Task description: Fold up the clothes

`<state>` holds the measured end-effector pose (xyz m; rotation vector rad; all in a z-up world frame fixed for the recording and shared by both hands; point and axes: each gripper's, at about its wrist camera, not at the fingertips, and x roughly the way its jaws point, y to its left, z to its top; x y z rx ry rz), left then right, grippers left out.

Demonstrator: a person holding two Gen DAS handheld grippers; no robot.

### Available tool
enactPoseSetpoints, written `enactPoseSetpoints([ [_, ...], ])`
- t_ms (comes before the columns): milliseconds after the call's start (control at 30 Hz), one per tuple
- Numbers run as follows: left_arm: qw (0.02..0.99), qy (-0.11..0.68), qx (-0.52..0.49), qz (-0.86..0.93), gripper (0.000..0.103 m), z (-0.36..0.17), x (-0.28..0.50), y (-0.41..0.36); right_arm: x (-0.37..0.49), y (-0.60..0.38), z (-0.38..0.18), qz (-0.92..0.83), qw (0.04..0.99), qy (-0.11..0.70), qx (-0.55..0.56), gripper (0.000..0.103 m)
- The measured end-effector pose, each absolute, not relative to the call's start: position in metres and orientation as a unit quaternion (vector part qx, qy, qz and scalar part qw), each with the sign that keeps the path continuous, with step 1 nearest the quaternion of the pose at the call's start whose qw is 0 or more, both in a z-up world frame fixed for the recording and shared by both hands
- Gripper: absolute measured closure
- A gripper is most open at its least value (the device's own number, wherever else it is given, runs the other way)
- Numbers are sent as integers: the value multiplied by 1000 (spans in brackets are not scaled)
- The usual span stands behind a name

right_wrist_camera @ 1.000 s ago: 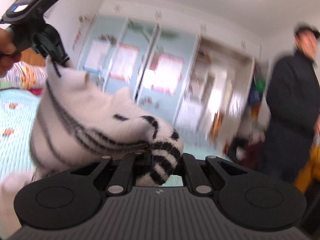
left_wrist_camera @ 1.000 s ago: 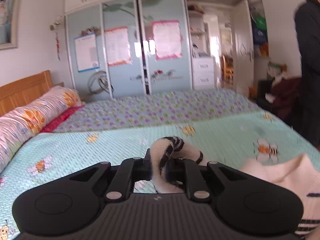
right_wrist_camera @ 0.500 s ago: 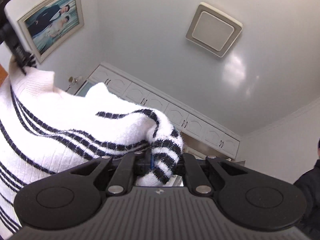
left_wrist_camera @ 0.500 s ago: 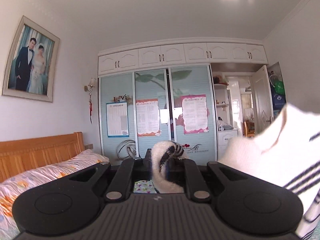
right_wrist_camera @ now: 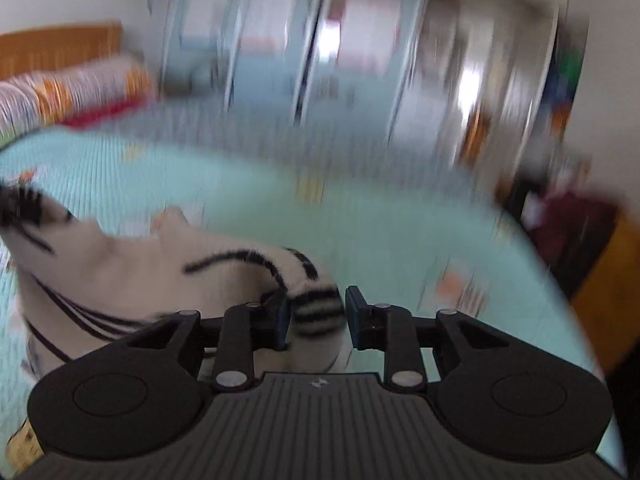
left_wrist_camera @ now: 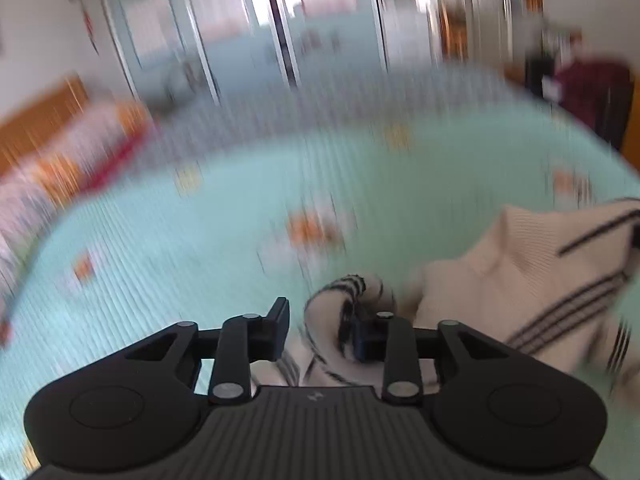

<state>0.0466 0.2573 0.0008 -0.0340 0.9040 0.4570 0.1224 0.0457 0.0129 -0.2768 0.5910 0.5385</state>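
Note:
A white knit sweater with black stripes (left_wrist_camera: 532, 280) lies over the mint green bedspread (left_wrist_camera: 200, 240). In the left wrist view a striped cuff (left_wrist_camera: 340, 320) sits between the parted fingers of my left gripper (left_wrist_camera: 320, 332), against the right finger only. In the right wrist view the sweater (right_wrist_camera: 132, 264) spreads to the left, and its other striped cuff (right_wrist_camera: 320, 312) sits loose between the parted fingers of my right gripper (right_wrist_camera: 316, 316). Both views are motion-blurred.
A wooden headboard (right_wrist_camera: 56, 48) and floral pillows (right_wrist_camera: 72, 88) are at the left. Wardrobe doors (left_wrist_camera: 280, 20) stand behind the bed. A dark pile of clothes (right_wrist_camera: 568, 220) sits on a seat at the right.
Both grippers have swung down from pointing at the ceiling to the bed. Both have opened, and the cuffs they gripped now sit loose between the fingers. The sweater has dropped onto the bedspread.

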Motion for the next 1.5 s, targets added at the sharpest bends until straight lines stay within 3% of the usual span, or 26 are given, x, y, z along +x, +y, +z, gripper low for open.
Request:
enactPoseSetpoints([
  [67,845,481,-57,227,68,-48,38,265,118,36,-17,265,904,322,-94,73],
  [167,841,477,-108,229,68,-72,11,275,96,22,-51,262,901,341,-58,70],
  [433,855,417,-195,241,59,-42,-20,278,63,-14,-50,275,902,331,40,69],
  [500,864,416,-177,222,58,-34,-14,261,64,-6,-38,301,896,321,51,60],
  [567,873,416,-155,201,48,-26,-7,243,64,0,-29,326,889,316,63,43],
  [600,877,420,-143,187,45,-26,-4,233,65,0,-33,336,880,328,75,43],
  [800,863,478,-85,140,41,-59,4,205,61,-3,-58,379,836,382,105,45],
  [867,853,493,-84,152,41,-71,3,210,53,-2,-68,366,852,370,54,69],
  [1333,842,501,-82,180,41,-73,-5,222,146,-20,-85,228,920,303,98,72],
  [1500,847,498,-63,176,41,-72,-3,211,106,-40,-73,239,919,303,81,70],
])
